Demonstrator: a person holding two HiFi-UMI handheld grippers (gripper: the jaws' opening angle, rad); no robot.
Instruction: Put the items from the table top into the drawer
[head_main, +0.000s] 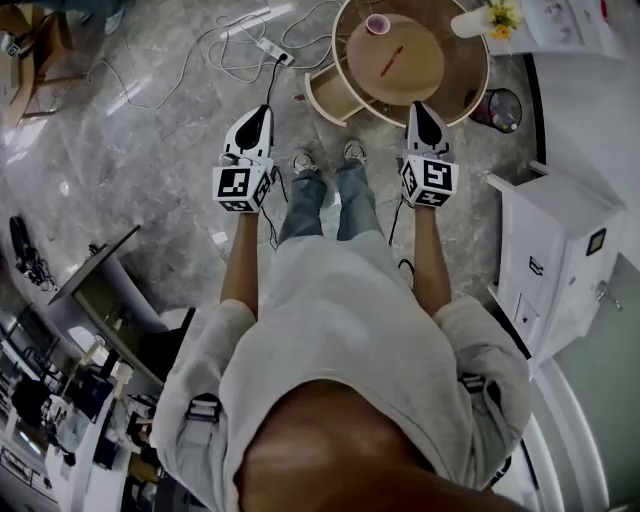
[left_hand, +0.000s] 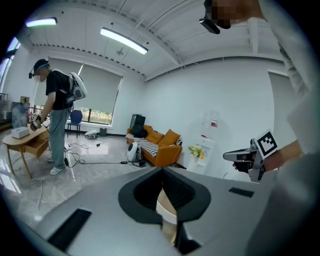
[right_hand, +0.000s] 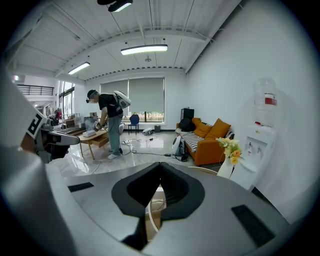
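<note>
In the head view a round wooden table (head_main: 470, 92) stands ahead of me. On it are a small pink cup (head_main: 376, 24) and a thin red stick-like item (head_main: 391, 60). A cream drawer (head_main: 330, 95) stands pulled out at the table's left side. My left gripper (head_main: 262, 110) is over the floor left of the drawer, its jaws together and nothing in them (left_hand: 162, 170). Over the table's near edge my right gripper (head_main: 417, 107) is shut and empty as well (right_hand: 160, 164). Each gripper shows in the other's view: the right gripper (left_hand: 250, 157) and the left gripper (right_hand: 57, 137).
A vase of yellow flowers (head_main: 490, 18) stands at the table's far right. A white cabinet (head_main: 555, 250) is at my right, a dark bin (head_main: 503, 105) beside the table, and a power strip with cables (head_main: 270, 48) on the floor. Another person (left_hand: 57, 115) works at a far table near an orange sofa (left_hand: 160, 145).
</note>
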